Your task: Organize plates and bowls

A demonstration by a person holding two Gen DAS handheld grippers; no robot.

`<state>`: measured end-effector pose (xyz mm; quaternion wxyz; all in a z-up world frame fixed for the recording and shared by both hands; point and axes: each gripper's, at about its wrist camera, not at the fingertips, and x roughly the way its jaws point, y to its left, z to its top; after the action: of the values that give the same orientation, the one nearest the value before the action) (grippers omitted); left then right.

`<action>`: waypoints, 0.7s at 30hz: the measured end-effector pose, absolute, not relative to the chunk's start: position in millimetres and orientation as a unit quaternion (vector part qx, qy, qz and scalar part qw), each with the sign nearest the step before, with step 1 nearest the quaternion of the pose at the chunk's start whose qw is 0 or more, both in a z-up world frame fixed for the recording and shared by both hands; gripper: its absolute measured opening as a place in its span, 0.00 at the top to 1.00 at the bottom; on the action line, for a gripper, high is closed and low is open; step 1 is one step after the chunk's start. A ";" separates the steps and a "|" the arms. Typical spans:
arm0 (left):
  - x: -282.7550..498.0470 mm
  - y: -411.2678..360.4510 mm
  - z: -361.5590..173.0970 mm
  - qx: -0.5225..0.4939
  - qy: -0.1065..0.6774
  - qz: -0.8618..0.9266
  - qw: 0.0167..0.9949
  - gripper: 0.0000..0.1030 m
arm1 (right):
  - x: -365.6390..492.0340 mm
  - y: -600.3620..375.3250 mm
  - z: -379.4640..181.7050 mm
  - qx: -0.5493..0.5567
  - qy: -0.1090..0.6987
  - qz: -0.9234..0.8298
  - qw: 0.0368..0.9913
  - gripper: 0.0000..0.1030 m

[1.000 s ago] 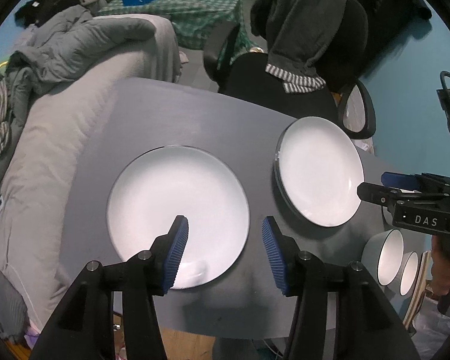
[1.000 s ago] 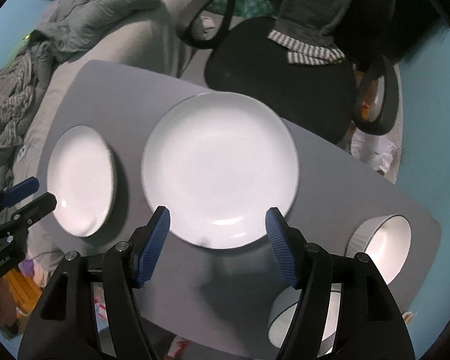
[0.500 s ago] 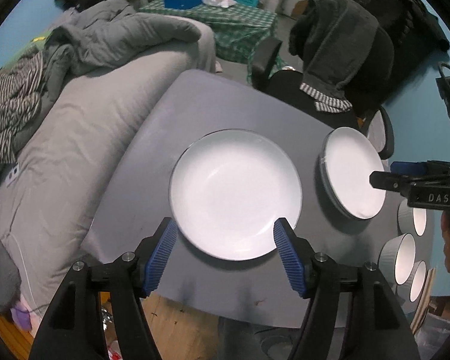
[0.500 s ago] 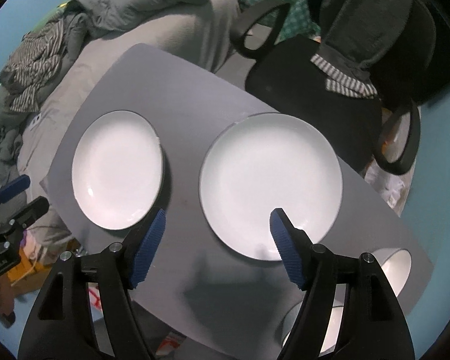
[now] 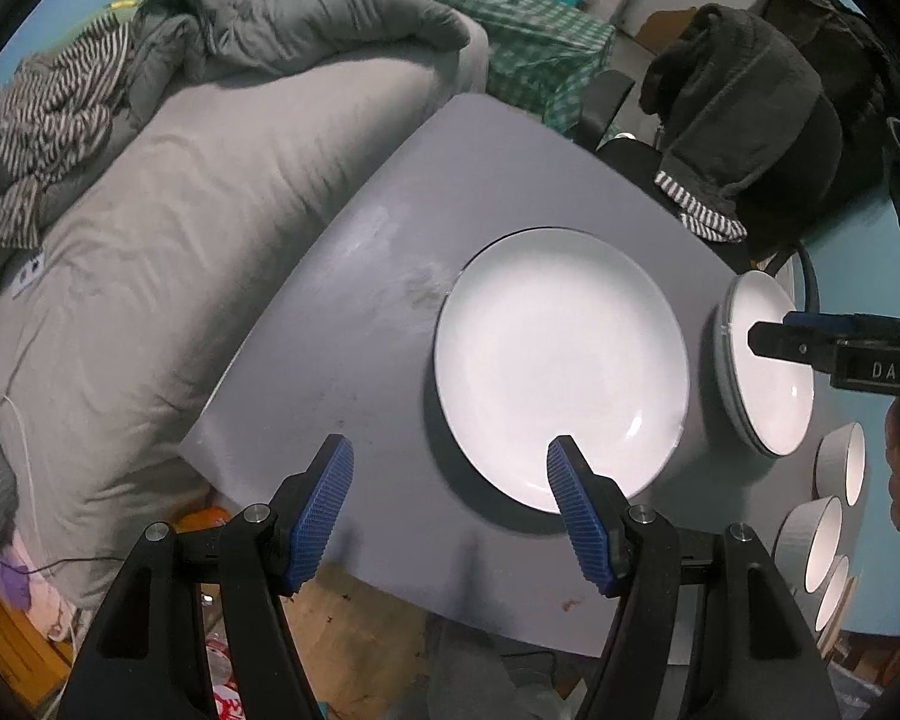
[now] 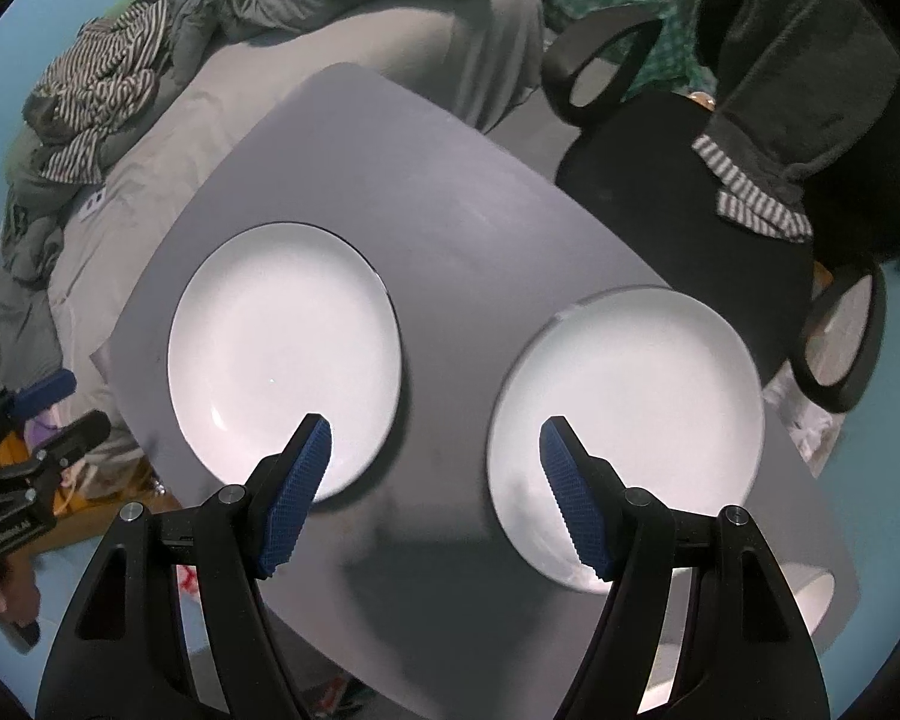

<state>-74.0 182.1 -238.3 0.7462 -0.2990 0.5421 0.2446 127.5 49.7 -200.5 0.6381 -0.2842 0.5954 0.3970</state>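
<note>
Grey table point(image 5: 354, 324) spread beneath both grippers. Two white plates on it, well apart: left plate point(image 5: 561, 360) just ahead of the left gripper point(image 5: 450, 507), under its right-hand finger; right plate point(image 6: 627, 414) ahead of the right gripper point(image 6: 435, 495), to its right. White bowls point(image 5: 837, 462) past the right plate, probably three, squeezed at the lens edge. Both grippers spread wide above the table, gripping nothing.

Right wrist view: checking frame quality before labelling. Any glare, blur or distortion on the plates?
Right wrist view: both white round plates overexposed, rims soft, grey table bowed by fisheye. Left wrist view: white plate equally blown out, edges sharper.
</note>
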 end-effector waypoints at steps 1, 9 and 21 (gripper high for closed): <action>-74.1 186.5 -245.4 -0.303 0.548 0.249 0.739 0.34 | 129.4 55.2 -205.0 -0.283 0.599 0.399 0.634 0.30; -61.6 202.9 -274.0 -0.319 0.563 0.240 0.724 0.34 | 137.6 83.4 -234.5 -0.249 0.617 0.414 0.621 0.30; -36.5 207.4 -293.8 -0.345 0.566 0.221 0.716 0.34 | 140.1 86.9 -268.5 -0.225 0.632 0.420 0.611 0.30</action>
<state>-36.5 207.4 -293.8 0.7157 -0.3446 0.5656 0.2214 140.1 86.9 -268.5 0.6114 -0.2246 0.6317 0.4203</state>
